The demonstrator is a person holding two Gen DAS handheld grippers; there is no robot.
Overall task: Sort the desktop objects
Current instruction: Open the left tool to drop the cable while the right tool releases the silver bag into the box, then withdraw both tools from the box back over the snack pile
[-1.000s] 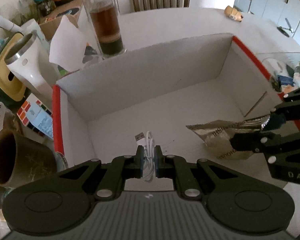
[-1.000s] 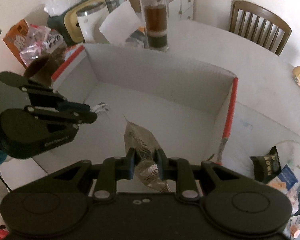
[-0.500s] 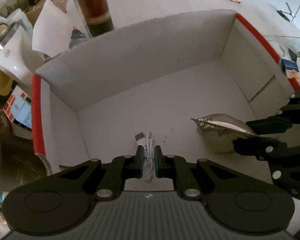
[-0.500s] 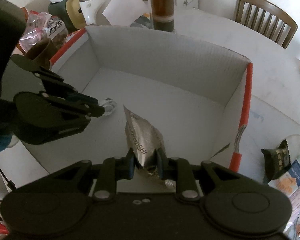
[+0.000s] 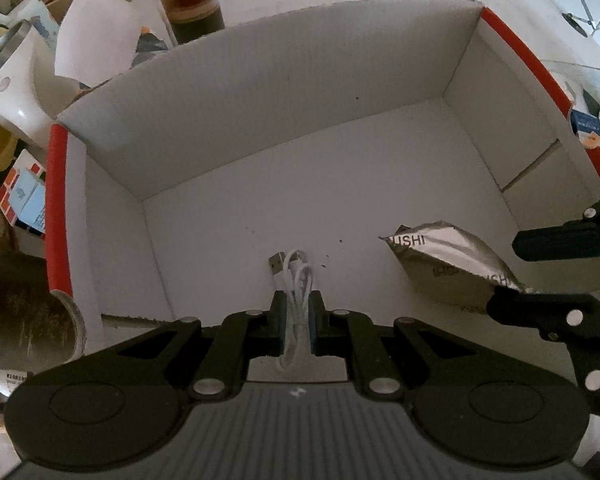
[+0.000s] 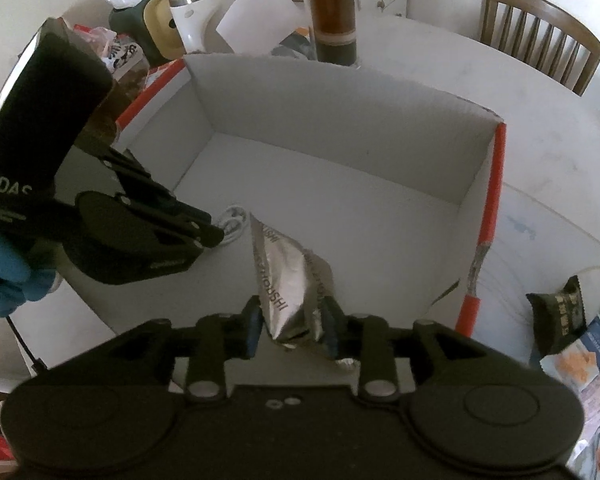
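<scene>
A white cardboard box (image 5: 300,100) with red rims fills both views, its far wall (image 6: 340,120) facing me. My left gripper (image 5: 296,304) is shut on a coiled white USB cable (image 5: 296,272), low over the box floor at the near left; the right wrist view shows the same gripper (image 6: 216,236) and cable (image 6: 232,220). A silver foil packet (image 6: 288,276) stands between the jaws of my right gripper (image 6: 294,320), which are opening; the left pad stands off the foil. From the left wrist view the packet (image 5: 448,264) rests on the box floor with the right gripper (image 5: 508,270) around its end.
Behind the box stand a tall glass bottle of brown tea (image 6: 334,20), a white tumbler (image 6: 198,16) and a folded sheet of paper (image 5: 96,40). A Rubik's cube (image 5: 20,196) and a brown cup (image 5: 20,312) sit left of it. Snack packets (image 6: 560,312) lie right; a chair (image 6: 540,32) is beyond.
My left gripper has sunk lower into the box with the cable. The right jaws have spread apart around the silver packet, which now sits looser between them.
</scene>
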